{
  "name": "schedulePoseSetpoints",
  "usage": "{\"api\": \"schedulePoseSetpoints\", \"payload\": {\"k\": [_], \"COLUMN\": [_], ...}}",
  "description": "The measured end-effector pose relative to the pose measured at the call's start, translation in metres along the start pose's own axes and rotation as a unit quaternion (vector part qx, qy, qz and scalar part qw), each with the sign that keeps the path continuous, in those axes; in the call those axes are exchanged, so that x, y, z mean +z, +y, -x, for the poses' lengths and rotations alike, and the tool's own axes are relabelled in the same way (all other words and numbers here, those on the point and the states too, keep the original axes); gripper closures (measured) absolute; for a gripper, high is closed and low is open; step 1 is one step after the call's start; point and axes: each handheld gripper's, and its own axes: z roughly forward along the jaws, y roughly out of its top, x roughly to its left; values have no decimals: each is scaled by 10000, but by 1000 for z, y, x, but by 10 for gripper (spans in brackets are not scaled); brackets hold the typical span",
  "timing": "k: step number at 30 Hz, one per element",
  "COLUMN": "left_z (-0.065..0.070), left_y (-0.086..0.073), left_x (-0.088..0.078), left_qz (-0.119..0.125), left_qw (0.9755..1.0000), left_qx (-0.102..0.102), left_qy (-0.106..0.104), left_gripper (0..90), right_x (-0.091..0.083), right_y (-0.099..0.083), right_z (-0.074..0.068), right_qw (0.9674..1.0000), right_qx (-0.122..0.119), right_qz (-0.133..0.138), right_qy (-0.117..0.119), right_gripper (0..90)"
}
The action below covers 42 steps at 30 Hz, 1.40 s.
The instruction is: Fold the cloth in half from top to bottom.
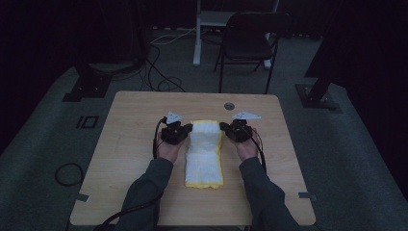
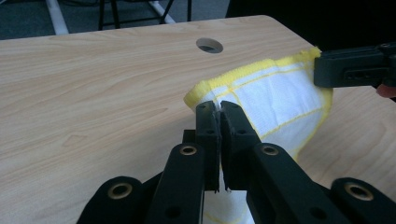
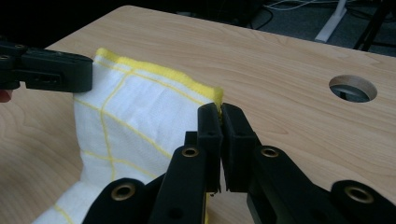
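I have the left gripper (image 2: 218,109) and right gripper (image 3: 219,112) each clamped on a far corner of the cloth (image 1: 206,144). It's light, soft and floppy — it sags between the jaws, so the corners are the right hold.

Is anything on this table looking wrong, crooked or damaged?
Nothing stands out. The white and yellow cloth lies straight along the table; the left gripper and right gripper each pinch one far corner evenly.
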Motion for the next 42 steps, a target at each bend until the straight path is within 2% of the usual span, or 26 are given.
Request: {"api": "schedulePoseSetpoints", "payload": {"k": [19, 28, 42], "left_z": [15, 25, 33], "left_y": [-14, -16, -48], "left_x": [-29, -43, -61], "left_qz": [231, 337, 303], "left_qw": [9996, 9991, 9991], "left_qx": [-77, 1, -123], "left_qy": [-164, -241, -286], "left_gripper": [872, 873, 871], "right_x": [-27, -43, -53], "right_y": [-9, -15, -44], "right_z": [-18, -25, -41], "right_qw": [9997, 9993, 9987], "right_qx": [-114, -97, -134], "right_qz": [180, 280, 135], "right_qy": [156, 244, 467], "right_gripper": [877, 878, 877]}}
